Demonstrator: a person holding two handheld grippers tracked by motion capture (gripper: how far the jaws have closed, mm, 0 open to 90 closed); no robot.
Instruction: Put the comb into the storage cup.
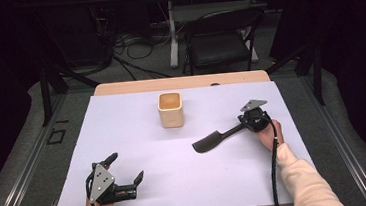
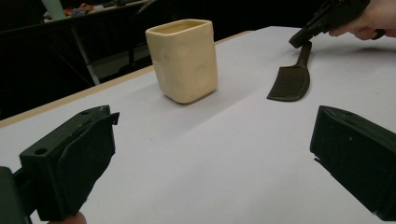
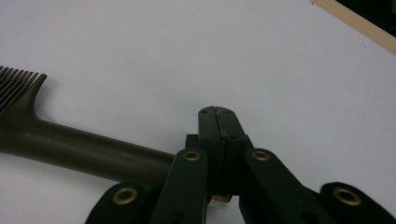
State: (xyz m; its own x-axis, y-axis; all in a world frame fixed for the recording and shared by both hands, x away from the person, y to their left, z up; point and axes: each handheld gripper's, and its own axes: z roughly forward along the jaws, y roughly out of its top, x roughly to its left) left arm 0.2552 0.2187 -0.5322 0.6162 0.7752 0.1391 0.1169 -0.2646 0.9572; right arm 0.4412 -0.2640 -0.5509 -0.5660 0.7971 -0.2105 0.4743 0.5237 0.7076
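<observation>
Right gripper [image 1: 250,118] clenched on comb [image 1: 214,139] handle's tip at 3 o'clock — may pivot, slip; left gripper [image 1: 125,169] released.

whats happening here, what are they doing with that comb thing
A person at a table covered in white holds a gripper in each hand. The right gripper is at the handle end of a dark comb lying flat on the table; its jaws look closed, though whether they actually pinch the handle is hard to tell. The left gripper rests open near the front edge, holding nothing. A cream cup stands upright further back, untouched.
</observation>
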